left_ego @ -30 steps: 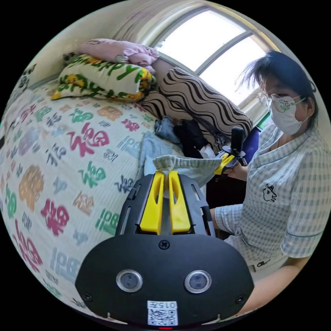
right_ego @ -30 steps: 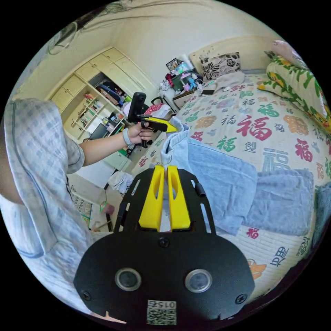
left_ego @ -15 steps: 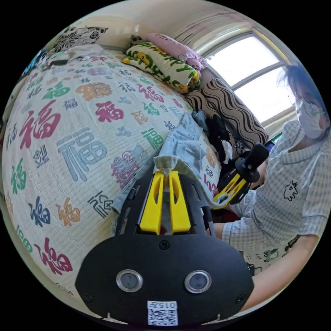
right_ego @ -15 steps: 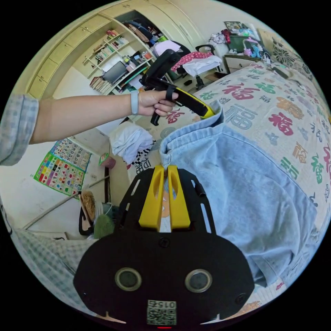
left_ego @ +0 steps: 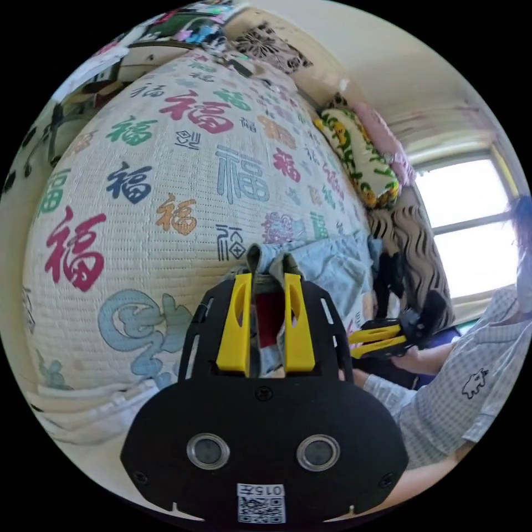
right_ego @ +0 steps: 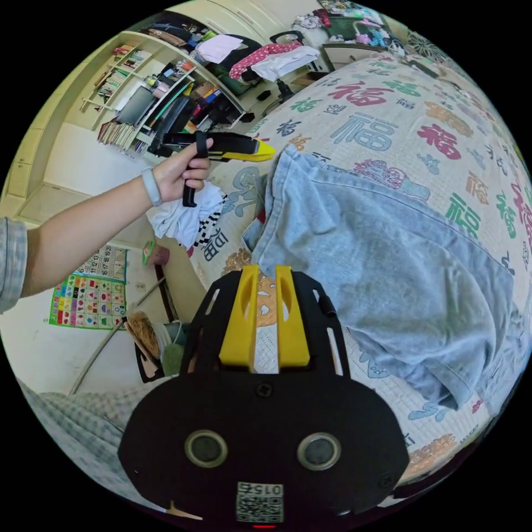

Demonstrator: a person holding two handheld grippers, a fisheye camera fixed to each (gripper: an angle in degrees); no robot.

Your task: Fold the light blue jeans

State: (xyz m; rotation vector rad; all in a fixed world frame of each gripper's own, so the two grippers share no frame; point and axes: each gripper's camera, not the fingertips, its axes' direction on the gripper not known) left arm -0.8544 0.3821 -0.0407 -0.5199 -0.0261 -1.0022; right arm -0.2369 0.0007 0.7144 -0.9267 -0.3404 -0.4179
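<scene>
I have the light blue jeans (right_ego: 388,260) lying flat on the bed (right_ego: 366,130), stretched along the side nearest me. The waistband (right_ego: 271,194) sits right at the bed's near edge. The far end is rumpled towards the corner, and I cannot tell how the layers lie there.

My left gripper (left_ego: 267,275) has its jaws spread. The waistband cloth is draped across the tips and not pinched, so I read it as released but touching. My right gripper (right_ego: 267,269) is also released. Its jaws are apart with only bedspread showing between them, and its tips are just short of the waistband's near corner.

Risks as I judge them:

- **Snagging on the way out.** The cloth rests on the left jaw tips. If I pull that hand away carelessly, the tip may drag the waistband with it and undo the lay.
- **Sliding off.** The heavy waistband lies at the bed's edge. A tug outwards could tip it over the side towards the heap of white clothes (right_ego: 183,216) below.
- **A crooked fold.** If I grip only the top layer at the near corner, the layers will shear and the next fold will come out skewed.
- **Trapped creases.** If I fold over the rumpled far end without smoothing it, the creases will be locked in.
</scene>
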